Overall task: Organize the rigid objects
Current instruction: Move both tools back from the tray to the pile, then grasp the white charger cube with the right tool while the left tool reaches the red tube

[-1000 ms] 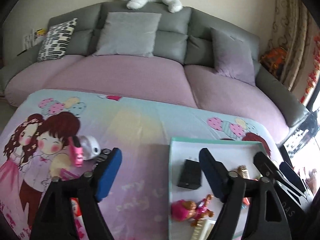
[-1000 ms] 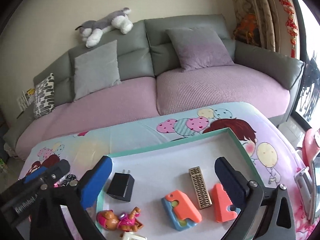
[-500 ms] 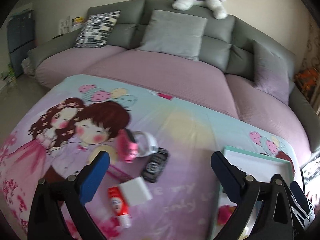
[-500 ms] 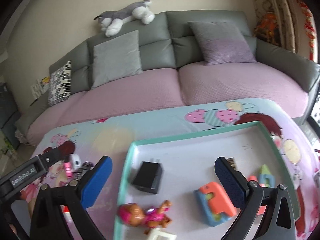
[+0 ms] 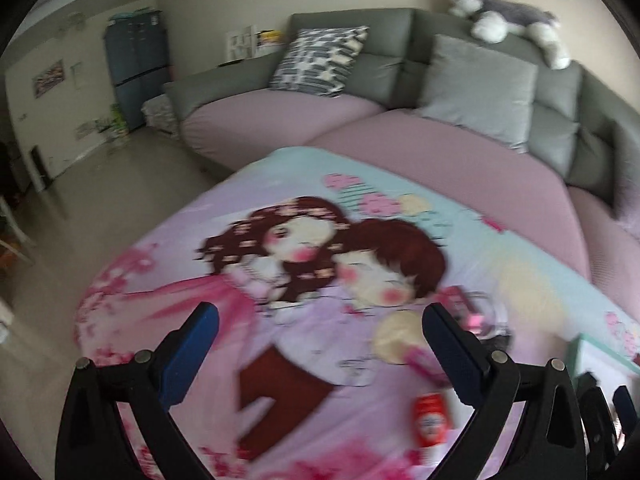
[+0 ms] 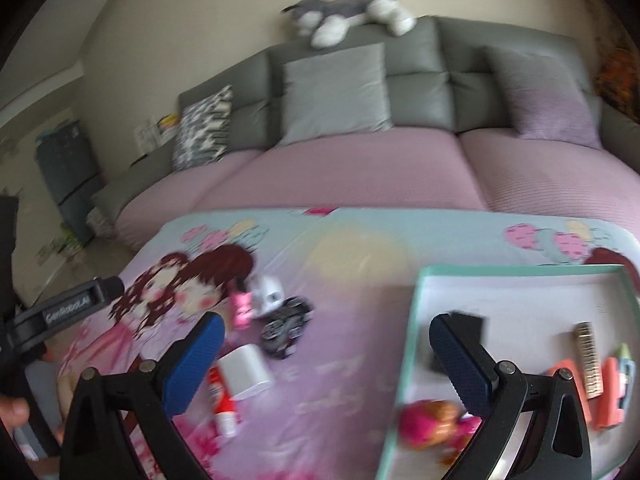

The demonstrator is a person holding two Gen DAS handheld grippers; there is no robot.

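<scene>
You are looking through two fisheye lenses, so straight lines bow outward and black vignette fills the corners of both views. The room is lit by soft, even daylight with no hard shadows and no strong glare. Motion blur smears both pictures: in the left wrist view the cartoon-print cloth (image 5: pixel 304 264) is streaked, and the red tube (image 5: pixel 432 420) near you on the right is too soft to read. In the right wrist view the sofa (image 6: pixel 360 168) far off, the plush dog (image 6: pixel 344 12) on top of it and the items in the tray (image 6: pixel 408 344) all lose their edges. The blue finger pads (image 6: pixel 192 364) stay comparatively sharp.
</scene>
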